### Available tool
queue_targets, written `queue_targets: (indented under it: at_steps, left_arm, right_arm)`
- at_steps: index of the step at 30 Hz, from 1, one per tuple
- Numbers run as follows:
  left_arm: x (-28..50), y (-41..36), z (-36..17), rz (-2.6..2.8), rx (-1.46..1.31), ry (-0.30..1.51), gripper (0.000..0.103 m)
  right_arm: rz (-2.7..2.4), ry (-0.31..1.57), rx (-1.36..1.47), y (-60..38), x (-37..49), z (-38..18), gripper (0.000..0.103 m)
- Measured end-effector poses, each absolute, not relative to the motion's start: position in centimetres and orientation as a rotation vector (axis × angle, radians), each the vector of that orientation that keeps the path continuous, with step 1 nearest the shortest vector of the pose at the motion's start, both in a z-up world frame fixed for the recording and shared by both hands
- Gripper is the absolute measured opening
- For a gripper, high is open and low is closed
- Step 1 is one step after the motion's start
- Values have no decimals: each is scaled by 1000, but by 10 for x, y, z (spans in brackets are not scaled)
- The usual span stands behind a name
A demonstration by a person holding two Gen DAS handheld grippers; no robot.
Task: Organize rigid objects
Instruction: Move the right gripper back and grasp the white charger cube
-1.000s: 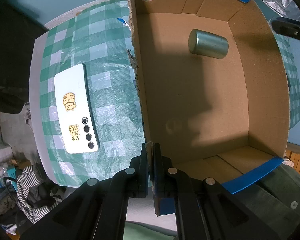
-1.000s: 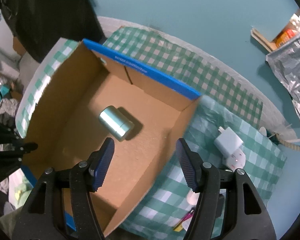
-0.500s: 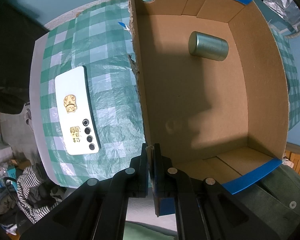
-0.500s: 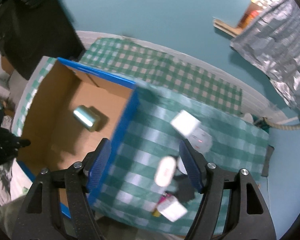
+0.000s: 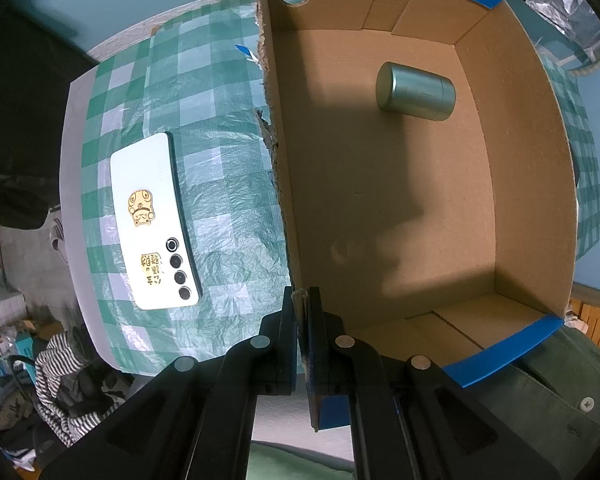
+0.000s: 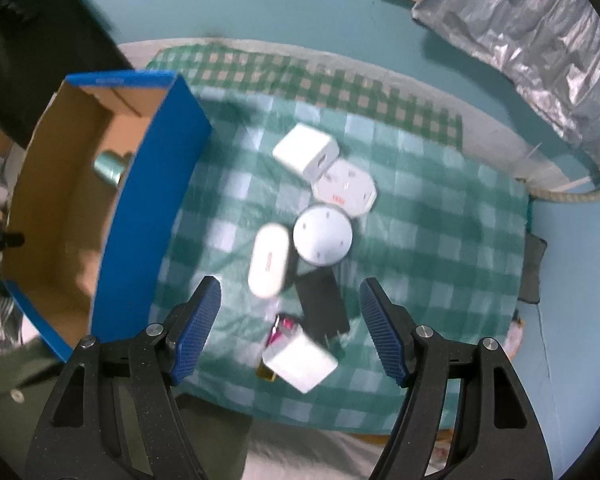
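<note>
Left wrist view: left hand-held gripper (image 5: pixel 305 300) clamps the cardboard box (image 5: pixel 512 152) wall; a metal tin (image 5: pixel 415 91) lies inside. Right hand-held gripper (image 6: pixel 290 300) hangs wide apart, empty, over white chargers (image 6: pixel 305 153).

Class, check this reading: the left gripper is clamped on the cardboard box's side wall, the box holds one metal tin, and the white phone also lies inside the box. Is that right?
One detail is wrong. The white phone lies outside the cardboard box, on the checked tablecloth beside it, as the left wrist view shows. The left gripper is indeed clamped on the side wall, and the box holds one metal tin.
</note>
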State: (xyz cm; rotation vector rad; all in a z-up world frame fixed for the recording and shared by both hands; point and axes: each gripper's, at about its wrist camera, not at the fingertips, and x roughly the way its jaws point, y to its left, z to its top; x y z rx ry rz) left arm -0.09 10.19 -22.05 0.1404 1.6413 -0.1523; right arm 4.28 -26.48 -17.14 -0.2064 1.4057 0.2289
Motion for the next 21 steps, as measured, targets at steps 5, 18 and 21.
queue_targets:
  at_steps: [5,18,21]
  left_arm:
    - [-1,102,-220,-151,142,1641,4]
    - [0,101,-220,-146,142,1644,4]
    - [0,101,-220,-146,139,1645,4]
  right_arm:
    - [265,1440,-209,-279,27,-195,72]
    - [322,1522,-267,-295,-4,-257,72]
    - [343,1524,-293,-295,-9,-265,72]
